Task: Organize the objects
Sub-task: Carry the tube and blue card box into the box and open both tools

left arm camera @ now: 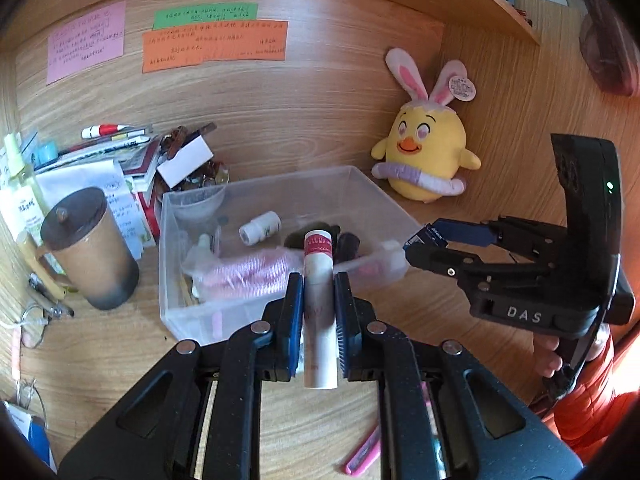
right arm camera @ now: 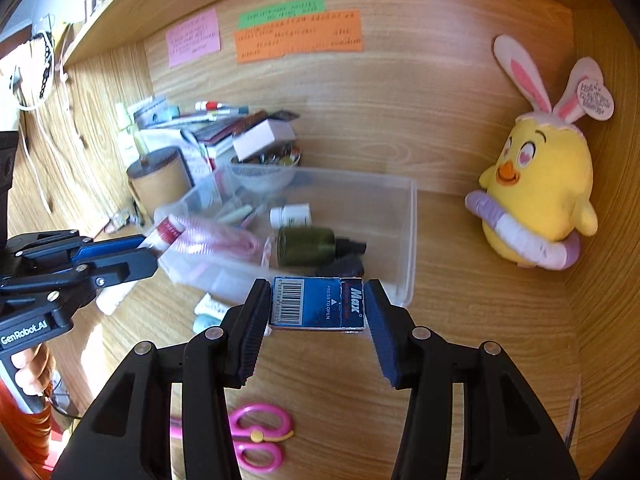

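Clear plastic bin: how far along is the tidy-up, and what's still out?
Already inside the clear plastic bin: a small white bottle, a dark green bottle and a pink ribbed item. In hand: the left gripper clamps a white tube with a red band; the right gripper clamps a blue Max box. Left: pink scissors on the desk.
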A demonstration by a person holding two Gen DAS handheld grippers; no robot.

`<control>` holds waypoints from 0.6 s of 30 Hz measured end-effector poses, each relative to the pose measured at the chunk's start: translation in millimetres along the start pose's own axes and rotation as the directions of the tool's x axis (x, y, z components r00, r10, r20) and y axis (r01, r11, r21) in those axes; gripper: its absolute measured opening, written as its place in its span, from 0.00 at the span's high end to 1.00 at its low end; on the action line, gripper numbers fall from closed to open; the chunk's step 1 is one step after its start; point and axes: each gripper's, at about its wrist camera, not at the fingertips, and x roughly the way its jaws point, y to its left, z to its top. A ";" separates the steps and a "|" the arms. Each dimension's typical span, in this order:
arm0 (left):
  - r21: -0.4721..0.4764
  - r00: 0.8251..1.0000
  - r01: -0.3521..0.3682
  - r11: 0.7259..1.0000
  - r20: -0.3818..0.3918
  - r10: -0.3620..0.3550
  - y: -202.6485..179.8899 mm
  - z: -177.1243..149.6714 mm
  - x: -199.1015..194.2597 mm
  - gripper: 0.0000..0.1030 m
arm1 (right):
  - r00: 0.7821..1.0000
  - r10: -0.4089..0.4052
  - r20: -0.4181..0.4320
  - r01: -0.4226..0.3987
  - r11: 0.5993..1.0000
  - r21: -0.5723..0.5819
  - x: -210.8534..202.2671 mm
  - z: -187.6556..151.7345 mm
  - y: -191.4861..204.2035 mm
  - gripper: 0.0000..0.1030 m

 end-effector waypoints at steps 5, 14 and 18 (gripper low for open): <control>-0.011 0.999 0.031 0.999 -0.024 -0.031 2.3 20.4 18.3 0.86 | 1.000 -0.008 0.011 0.007 1.000 0.011 8.7 13.1 -3.0 0.57; -0.057 0.993 0.029 0.998 -0.114 -0.035 13.9 33.9 64.1 0.86 | 0.999 -0.023 -0.049 0.023 1.000 0.012 45.7 24.2 -8.5 0.57; -0.065 0.990 0.028 0.998 -0.133 -0.036 18.6 34.5 73.8 0.86 | 0.997 -0.026 -0.077 0.027 1.000 0.008 60.9 24.0 -8.8 0.57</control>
